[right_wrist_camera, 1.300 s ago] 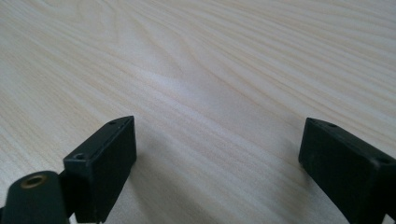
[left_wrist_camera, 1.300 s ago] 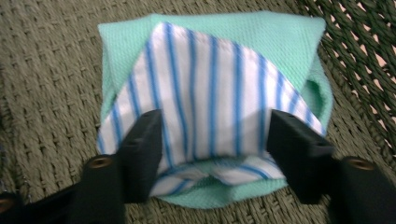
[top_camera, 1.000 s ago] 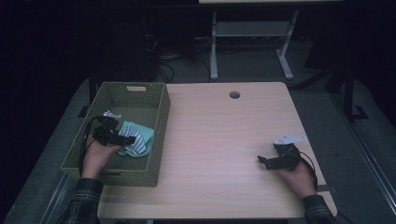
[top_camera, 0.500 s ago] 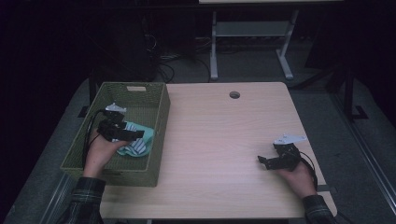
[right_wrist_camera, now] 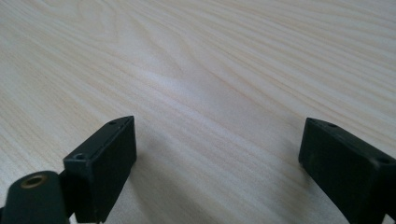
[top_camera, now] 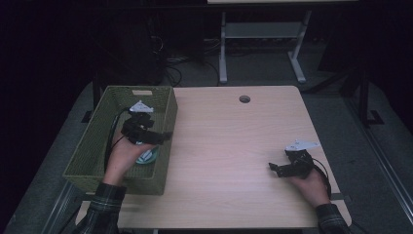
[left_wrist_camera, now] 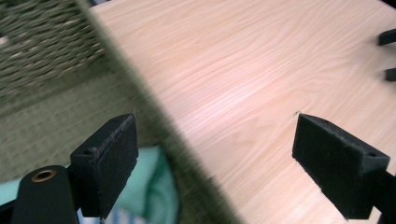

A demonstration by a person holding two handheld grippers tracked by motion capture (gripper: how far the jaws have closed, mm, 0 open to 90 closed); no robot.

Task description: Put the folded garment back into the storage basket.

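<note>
High view: a green basket (top_camera: pixel 97 146) sits at the desk's (top_camera: pixel 234 146) left edge, with a teal cloth (top_camera: pixel 147 156) inside against its right wall. Left gripper (top_camera: pixel 158 137) hovers just above the cloth, jaws wide and empty, pointing across that wall. Right gripper (top_camera: pixel 272 168), also wide and empty, rests far off near the right edge.
</note>
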